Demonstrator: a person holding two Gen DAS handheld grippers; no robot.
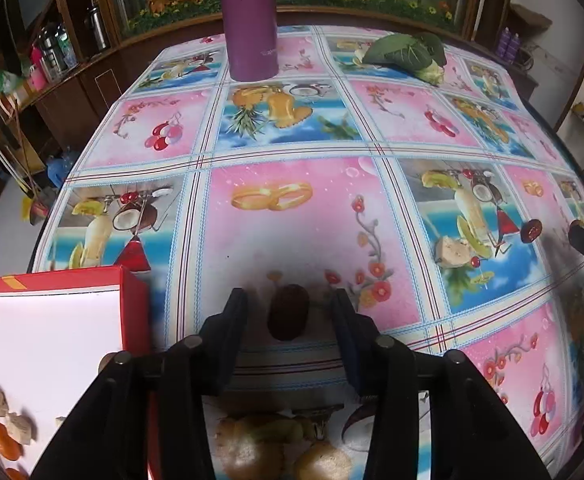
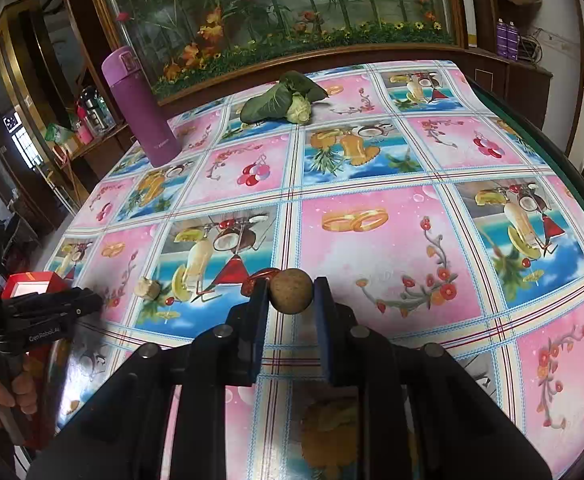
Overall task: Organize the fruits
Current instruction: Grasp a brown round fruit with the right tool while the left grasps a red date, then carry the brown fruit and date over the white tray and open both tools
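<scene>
brown date (image 1: 287,312) upright between spread left jaws

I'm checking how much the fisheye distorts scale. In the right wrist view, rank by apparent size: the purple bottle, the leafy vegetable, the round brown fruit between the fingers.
1. purple bottle
2. leafy vegetable
3. round brown fruit

The fruit sits nearest the camera, so its true size is likely smaller still.
</scene>
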